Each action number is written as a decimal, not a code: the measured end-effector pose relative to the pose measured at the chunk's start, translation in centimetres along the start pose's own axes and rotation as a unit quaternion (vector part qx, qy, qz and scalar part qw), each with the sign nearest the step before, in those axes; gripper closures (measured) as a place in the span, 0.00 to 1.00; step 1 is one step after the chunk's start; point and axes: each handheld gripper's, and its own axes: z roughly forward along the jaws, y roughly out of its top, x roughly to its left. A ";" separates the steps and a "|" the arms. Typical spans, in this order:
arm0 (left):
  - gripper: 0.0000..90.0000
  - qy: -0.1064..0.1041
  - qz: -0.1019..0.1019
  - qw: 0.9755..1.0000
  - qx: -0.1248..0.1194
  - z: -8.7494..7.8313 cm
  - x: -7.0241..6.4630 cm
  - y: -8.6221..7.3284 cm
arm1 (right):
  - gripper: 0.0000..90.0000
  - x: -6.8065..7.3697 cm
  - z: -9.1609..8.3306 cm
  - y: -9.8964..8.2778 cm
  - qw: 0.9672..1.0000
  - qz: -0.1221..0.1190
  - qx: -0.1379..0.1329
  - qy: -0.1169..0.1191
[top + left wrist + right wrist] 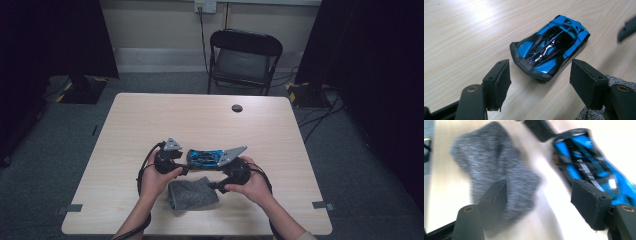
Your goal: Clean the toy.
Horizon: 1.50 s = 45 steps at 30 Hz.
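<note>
- Grey cloth [192,194] lies nearest, on the table [130,120] between the hands, just short of the toy car [202,157]
- Car's long axis runs gripper to gripper; left gripper [540,82], jaws apart and empty, faces one end closely
- Right gripper [541,205], empty, jaws spread, straddles cloth and car; left looks better placed
</note>
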 end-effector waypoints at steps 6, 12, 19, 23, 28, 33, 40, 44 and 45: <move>0.36 -0.001 -0.005 1.000 -0.001 0.4 0.6 -0.5 | 0.30 -3.1 -0.1 -0.4 0.999 0.013 -0.010 -0.033; 0.36 0.000 -0.004 1.000 0.005 0.5 1.2 -0.9 | 0.26 -5.2 1.5 0.2 0.999 0.008 -0.017 -0.039; 0.36 0.001 -0.019 1.000 -0.001 0.3 1.8 -1.4 | 0.21 -6.1 4.3 1.2 0.999 -0.011 -0.005 -0.037; 0.36 0.002 -0.020 1.000 0.002 0.4 2.1 -1.6 | 0.20 -6.5 5.3 1.5 1.000 -0.012 -0.006 -0.023; 0.36 -0.002 -0.022 1.000 0.005 0.4 2.2 -1.7 | 0.16 -6.8 6.5 1.5 1.000 -0.017 0.009 -0.020; 0.36 -0.004 -0.022 1.000 0.004 0.5 2.2 -1.9 | 0.15 -7.0 6.8 1.1 1.000 -0.011 0.003 -0.015; 0.36 -0.010 -0.027 1.000 -0.002 0.9 2.0 -1.5 | 0.15 -7.0 6.5 0.9 1.000 -0.008 0.000 -0.020; 0.36 -0.014 -0.023 1.000 -0.005 1.2 1.6 -1.1 | 0.15 -7.0 6.4 0.6 1.000 -0.011 -0.005 -0.024; 0.36 -0.016 -0.021 1.000 -0.003 1.3 1.5 -1.1 | 0.15 -6.9 6.4 0.6 1.000 -0.011 -0.004 -0.024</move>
